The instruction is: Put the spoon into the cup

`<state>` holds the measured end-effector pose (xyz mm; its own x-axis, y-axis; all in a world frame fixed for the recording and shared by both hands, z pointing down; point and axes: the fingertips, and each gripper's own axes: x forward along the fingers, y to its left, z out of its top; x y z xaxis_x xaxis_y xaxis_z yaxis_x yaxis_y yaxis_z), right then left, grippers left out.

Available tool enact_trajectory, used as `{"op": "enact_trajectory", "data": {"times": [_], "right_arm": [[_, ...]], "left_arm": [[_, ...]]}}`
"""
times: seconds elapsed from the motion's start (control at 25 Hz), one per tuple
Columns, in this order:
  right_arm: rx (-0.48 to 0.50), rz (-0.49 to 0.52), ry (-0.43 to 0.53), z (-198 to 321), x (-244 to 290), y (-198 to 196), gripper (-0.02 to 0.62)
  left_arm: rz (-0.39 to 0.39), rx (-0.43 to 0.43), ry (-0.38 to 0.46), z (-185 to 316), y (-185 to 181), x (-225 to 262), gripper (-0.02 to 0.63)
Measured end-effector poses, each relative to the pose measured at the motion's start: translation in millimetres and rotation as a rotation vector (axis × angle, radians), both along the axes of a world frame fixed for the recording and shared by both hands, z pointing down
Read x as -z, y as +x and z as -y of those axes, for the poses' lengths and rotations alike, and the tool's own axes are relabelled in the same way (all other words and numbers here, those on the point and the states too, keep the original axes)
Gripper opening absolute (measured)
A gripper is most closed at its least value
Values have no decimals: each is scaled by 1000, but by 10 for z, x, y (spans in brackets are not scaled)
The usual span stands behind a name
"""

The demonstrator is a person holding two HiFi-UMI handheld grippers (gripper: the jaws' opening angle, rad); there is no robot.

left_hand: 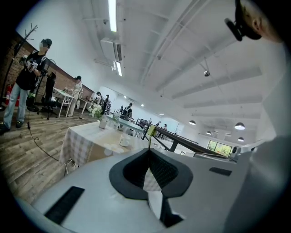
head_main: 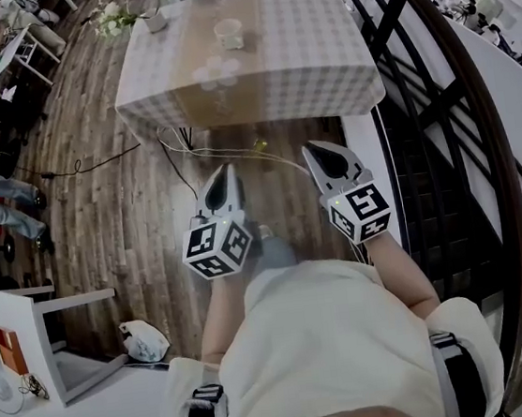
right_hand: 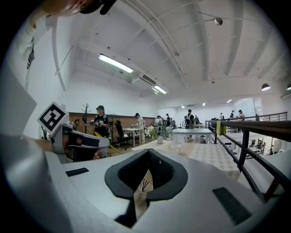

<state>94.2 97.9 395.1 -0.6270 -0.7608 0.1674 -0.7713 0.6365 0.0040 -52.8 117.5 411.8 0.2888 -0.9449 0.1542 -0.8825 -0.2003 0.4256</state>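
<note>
So the floor (head_main: pixel 119 201) is dark wood planks, with a couple of thin cables (head_main: pixel 176 158) trailing across it under the front edge of the table (head_main: pixel 319 63). The table has a pale checked cloth hanging down its sides. A black railing (head_main: pixel 441 133) runs along its right side. It's a big open room with white walls and ceiling, long strip lights (left_hand: pixel 112 16) overhead, a brick wall on the left and more tables further back with people (left_hand: pixel 28 73) standing around them.

The cup (head_main: pixel 229 33) sits on a saucer near the far edge of the table, about in the middle. A small cluster of clear glasses (head_main: pixel 214 72) stands closer to the front edge, and a vase of white flowers (head_main: pixel 118 17) is at the far left corner. I can't pick out the spoon in any view (too small or hidden, honestly).

The left gripper (head_main: pixel 227 168) and the right gripper (head_main: pixel 314 147) are both held out over the floor, short of the table's front edge. Both are clenched, tips together, with nothing between the jaws.

The only markings I can make out are the black-and-white square patterns on the cubes (head_main: pixel 216 244). A white side table (head_main: pixel 51 309) at the lower left has an orange block (head_main: pixel 11 349) on it, but I can't read any print there.
</note>
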Motion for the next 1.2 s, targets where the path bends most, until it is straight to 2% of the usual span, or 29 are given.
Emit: {"op": "enact_trajectory", "data": {"times": [0.52,0.88,1.2], "right_arm": [[-19,2,-4,800,58,-429,0],[-53,9,-15,1195,-13,-746,0],[-88,-1,-18,1456,-66,-863,0]], "left_arm": [[12,-28,-4,823,-405,63,5],[20,-71,-12,1272,-705,23,5],[16,-107,-16,1585,-830,-45,5]]}}
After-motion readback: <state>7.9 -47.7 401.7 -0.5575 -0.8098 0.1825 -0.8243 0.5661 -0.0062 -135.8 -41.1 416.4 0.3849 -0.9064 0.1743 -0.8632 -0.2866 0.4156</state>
